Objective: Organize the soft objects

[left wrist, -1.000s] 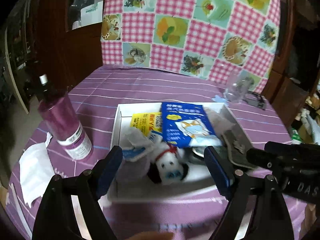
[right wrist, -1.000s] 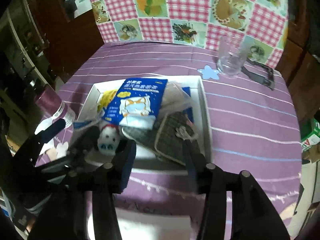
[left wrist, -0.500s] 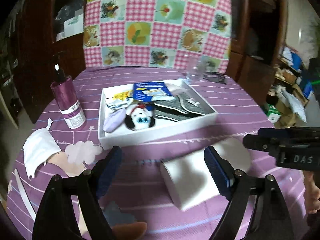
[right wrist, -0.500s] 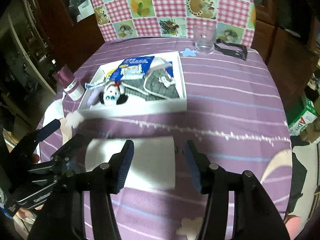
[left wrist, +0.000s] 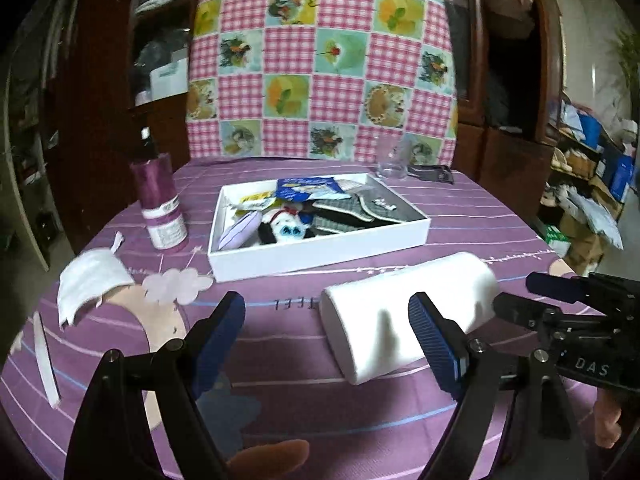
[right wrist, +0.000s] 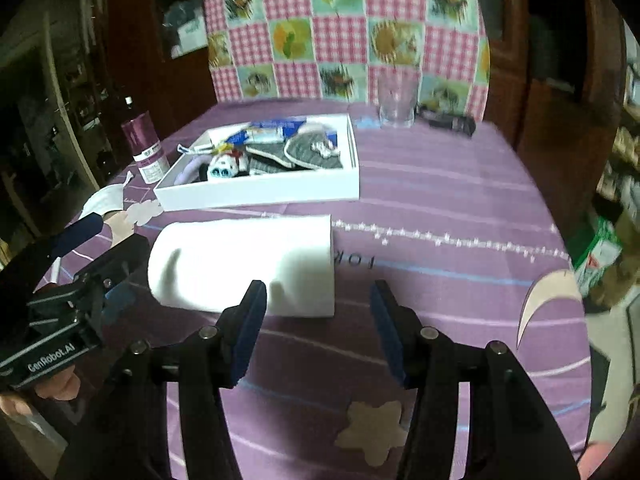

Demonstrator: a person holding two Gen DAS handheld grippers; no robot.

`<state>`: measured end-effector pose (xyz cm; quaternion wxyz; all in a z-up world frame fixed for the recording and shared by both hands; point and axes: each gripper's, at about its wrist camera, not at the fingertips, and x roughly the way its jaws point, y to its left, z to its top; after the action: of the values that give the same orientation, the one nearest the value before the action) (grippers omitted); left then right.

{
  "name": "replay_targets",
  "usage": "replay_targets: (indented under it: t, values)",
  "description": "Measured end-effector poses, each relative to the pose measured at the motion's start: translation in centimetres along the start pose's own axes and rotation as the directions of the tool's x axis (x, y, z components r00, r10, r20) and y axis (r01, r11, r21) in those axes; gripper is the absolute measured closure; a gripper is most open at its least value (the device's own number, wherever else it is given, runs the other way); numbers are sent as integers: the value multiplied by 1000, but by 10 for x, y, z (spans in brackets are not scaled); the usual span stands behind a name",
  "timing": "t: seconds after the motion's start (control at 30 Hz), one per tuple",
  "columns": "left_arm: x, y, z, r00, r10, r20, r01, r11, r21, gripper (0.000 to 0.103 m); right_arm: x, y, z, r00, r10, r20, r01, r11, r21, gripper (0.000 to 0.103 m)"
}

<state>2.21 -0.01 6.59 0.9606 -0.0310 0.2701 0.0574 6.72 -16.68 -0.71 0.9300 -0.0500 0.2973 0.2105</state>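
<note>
**Both hand-held grippers empty near the white lid**

I see the left hand-held gripper [left wrist: 326, 330] with its jaws wide apart and nothing between them. Its right finger [left wrist: 434, 340] overlaps the near edge of the lid [left wrist: 404, 312] in this view; I cannot tell whether it touches.

I see the right hand-held gripper [right wrist: 318, 330] partly open, holding nothing. Its left finger [right wrist: 250, 328] stands just before the lid's near edge.

The lid lies upside down on the surface [right wrist: 440, 200], just in front of the box [left wrist: 316, 252].

The box holds the soft things: a plush dog [left wrist: 286, 228], a purple pouch [left wrist: 240, 230], grey checked pieces [left wrist: 360, 210] and a blue packet [left wrist: 310, 188].

A purple bottle [left wrist: 160, 200] stands left of the box. A glass [right wrist: 396, 98] stands behind it. A crumpled tissue [left wrist: 90, 280] lies at the surface's left edge.
</note>
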Motion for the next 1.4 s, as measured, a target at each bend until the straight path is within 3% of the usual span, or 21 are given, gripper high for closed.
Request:
replay_targets:
  t: [0.17,0.43,0.67,1.4]
  values:
    - [3,2,-7,998,54,-12,-54,999,9,18,7,3,-12,1000,-12,-7,12,1000,-26,48]
    - [5,0,-10,997,73,-13,-73,997,20,17,-7,9,-15,993,-23,116,23,1000,-5,48]
    - [4,0,-11,998,65,-13,-65,998,22,17,-9,10,-15,991,-51,125,52,999,2,48]
    - [6,-8,-12,998,57,-24,-55,997,61,17,-8,9,-15,993,-38,110,37,999,2,47]
